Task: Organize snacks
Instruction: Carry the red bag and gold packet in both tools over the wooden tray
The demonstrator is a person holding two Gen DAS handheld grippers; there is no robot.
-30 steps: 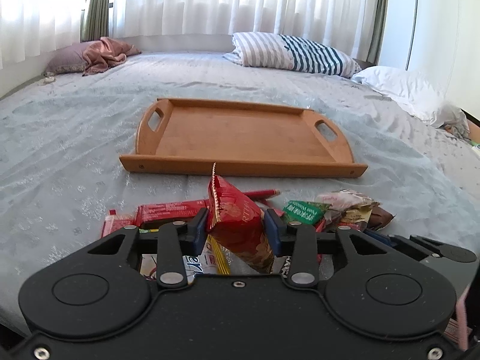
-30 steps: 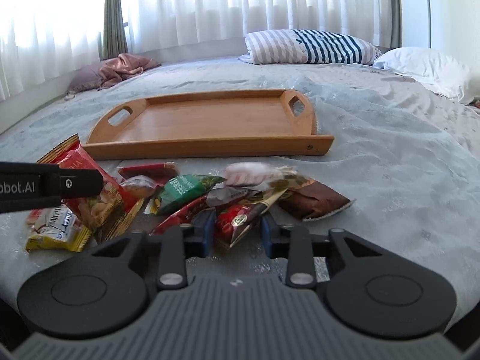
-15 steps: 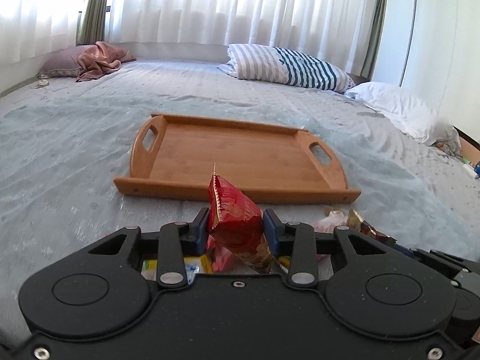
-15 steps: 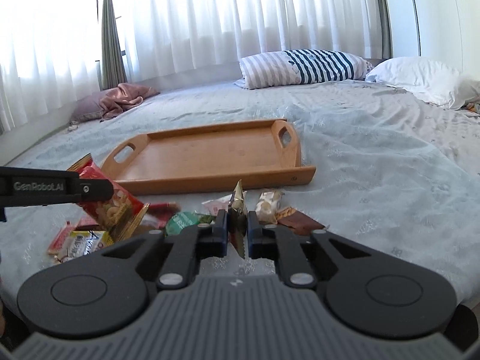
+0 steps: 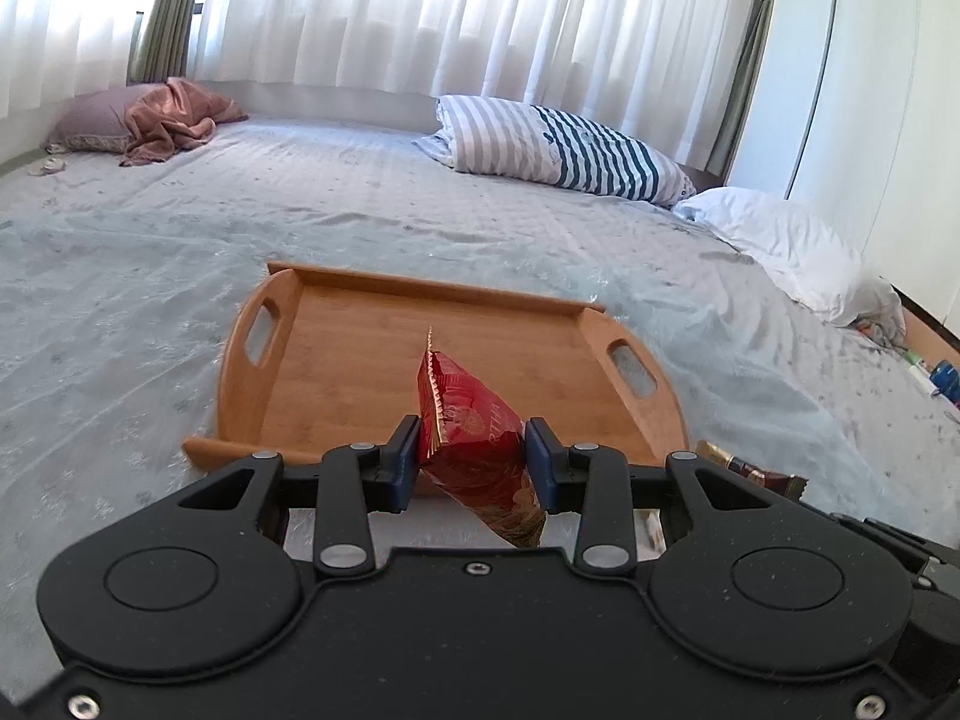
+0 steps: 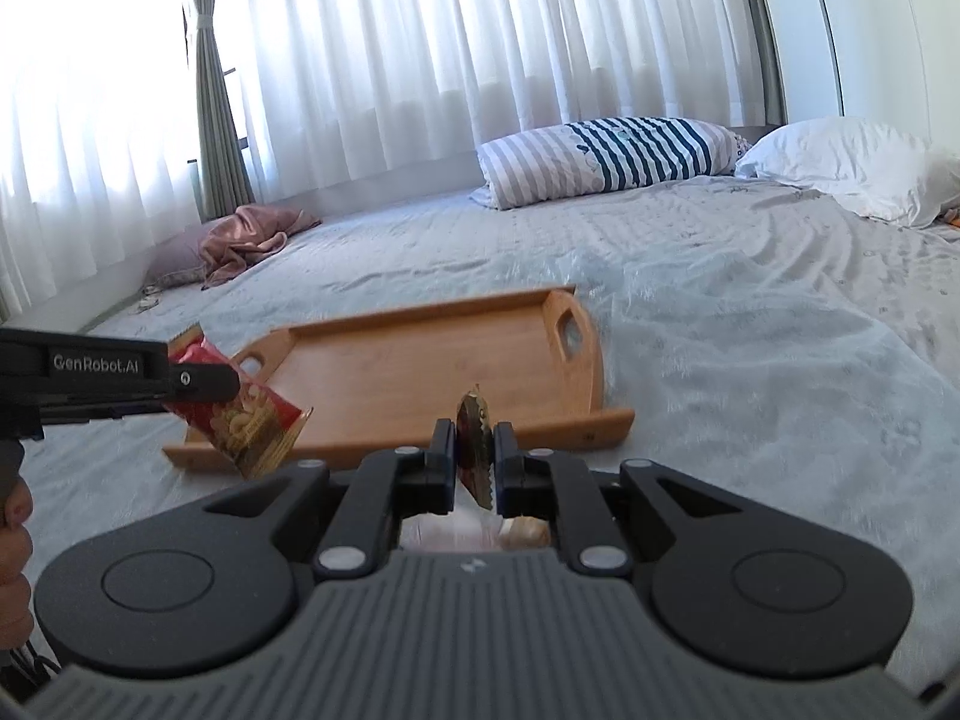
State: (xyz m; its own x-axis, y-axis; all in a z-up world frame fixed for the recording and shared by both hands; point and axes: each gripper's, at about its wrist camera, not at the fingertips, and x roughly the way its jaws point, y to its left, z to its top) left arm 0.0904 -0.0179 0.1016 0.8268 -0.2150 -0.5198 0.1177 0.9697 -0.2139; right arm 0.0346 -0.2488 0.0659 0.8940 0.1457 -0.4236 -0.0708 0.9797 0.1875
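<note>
Sheer white curtains are glowing behind the pale grey quilted bed (image 5: pixel 180 252), where the empty bamboo tray (image 5: pixel 360 360) is lying mid-bed. Both grippers are now lifting clear of the snack pile – the left gripper (image 5: pixel 471 462) clenching the red peanut packet (image 5: pixel 474 438), the right gripper (image 6: pixel 474 459), freshly closed, pinching a thin gold-brown wrapper (image 6: pixel 474 438) that lay loose 1 second ago. 2 snacks are heading trayward.

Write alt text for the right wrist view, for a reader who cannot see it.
The right gripper is shut on a small dark snack packet, held above a bed in front of an empty wooden tray. At left, the left gripper holds a red snack bag.
</note>
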